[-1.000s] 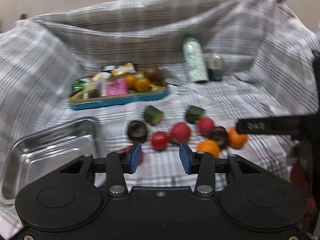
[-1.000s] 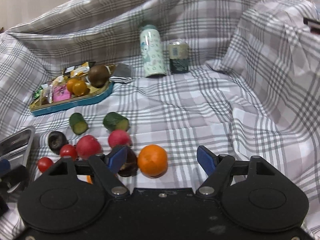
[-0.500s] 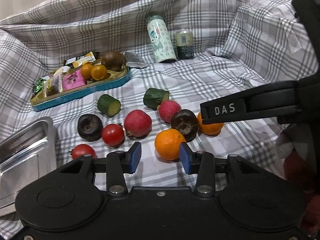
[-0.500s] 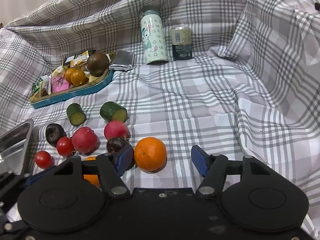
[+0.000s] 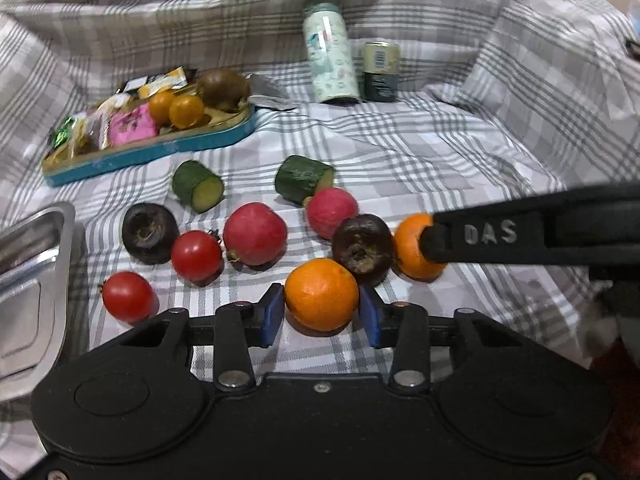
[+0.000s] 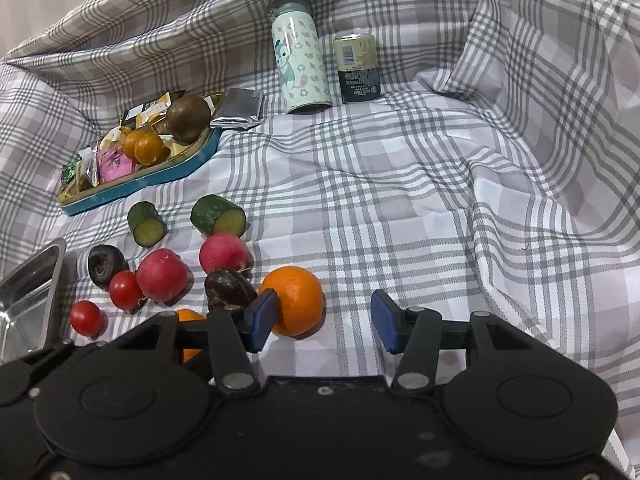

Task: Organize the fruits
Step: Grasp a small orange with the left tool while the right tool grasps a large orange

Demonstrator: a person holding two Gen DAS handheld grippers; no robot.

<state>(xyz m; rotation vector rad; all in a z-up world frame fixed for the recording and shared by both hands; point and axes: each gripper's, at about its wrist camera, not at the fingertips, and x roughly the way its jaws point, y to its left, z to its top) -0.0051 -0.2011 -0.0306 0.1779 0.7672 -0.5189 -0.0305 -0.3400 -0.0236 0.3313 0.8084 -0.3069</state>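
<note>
We're looking at a grey-and-white checked cloth point(image 6: 400, 184), rumpled up at the back and right. Lying straight on it: two oranges point(image 5: 321, 294) point(image 5: 414, 246), two red tomatoes point(image 5: 128, 297) point(image 5: 197, 256), two pinkish-red fruits point(image 5: 255, 233) point(image 5: 332, 212), two dark fruits point(image 5: 150, 227) point(image 5: 362, 243), two cucumber pieces point(image 5: 198, 186) point(image 5: 305, 178), a steel tray point(image 5: 28, 280) (left edge), a teal snack tray point(image 5: 152, 152), a patterned bottle point(image 6: 300, 68), a can point(image 6: 357, 68) and a foil packet point(image 6: 238, 110).

Grey-and-white plaid cloth point(image 6: 400, 184) — orange oranges point(image 5: 321, 294), red tomatoes point(image 5: 196, 255), green cucumber pieces point(image 5: 198, 186), a teal tray point(image 5: 160, 152), blue pads point(image 5: 269, 314) on black.
</note>
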